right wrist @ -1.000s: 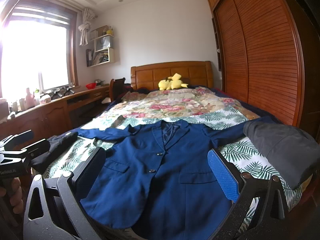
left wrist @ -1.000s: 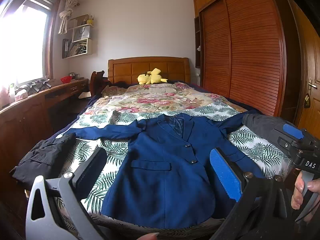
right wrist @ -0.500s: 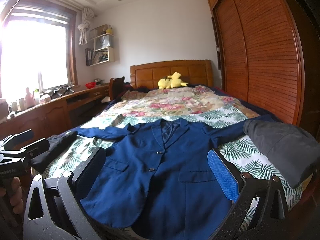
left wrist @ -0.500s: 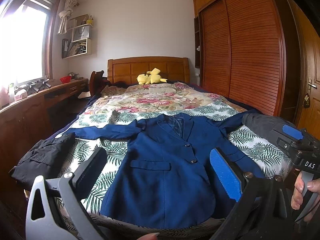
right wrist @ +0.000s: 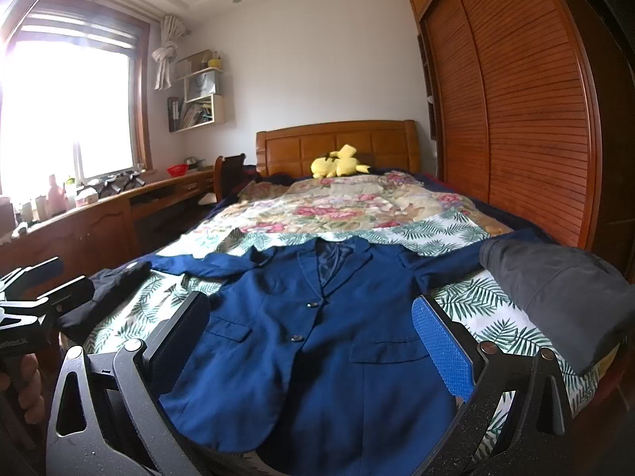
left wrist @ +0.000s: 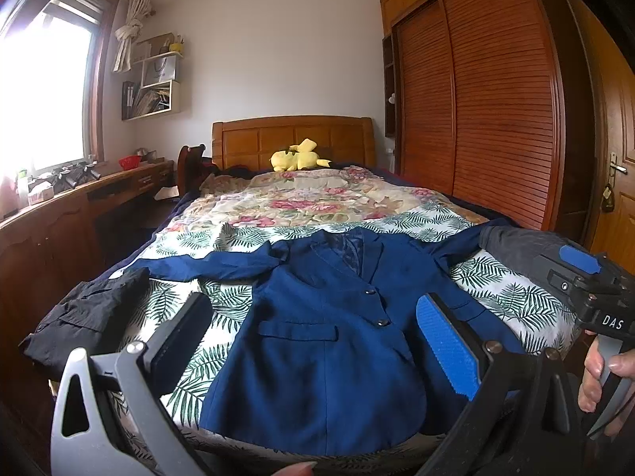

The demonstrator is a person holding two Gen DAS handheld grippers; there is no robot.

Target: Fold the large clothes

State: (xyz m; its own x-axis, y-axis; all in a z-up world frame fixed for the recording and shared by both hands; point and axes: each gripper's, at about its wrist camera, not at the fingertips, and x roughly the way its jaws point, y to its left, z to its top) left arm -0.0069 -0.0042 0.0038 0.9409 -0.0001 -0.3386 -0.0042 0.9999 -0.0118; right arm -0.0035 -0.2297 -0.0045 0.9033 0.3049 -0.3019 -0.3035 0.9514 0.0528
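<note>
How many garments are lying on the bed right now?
3: blue blazer spread flat at the centre, black garment bunched at the left edge, grey garment at the right edge. More may be hidden.

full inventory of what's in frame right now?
blazer: 1, blue, flat on bed, buttoned, sleeves spread
black garment: 1, bed's left edge
grey garment: 1, bed's right edge
bed: 1, leaf and floral covers, wooden headboard
plush: 1, yellow, by headboard
wardrobe: 1, brown slatted doors, right wall
desk: 1, wooden, under window, cluttered
bowl: 1, red, on desk
shelves: wall, left
left gripper: open, over blazer hem
right gripper: open, over blazer hem
</note>
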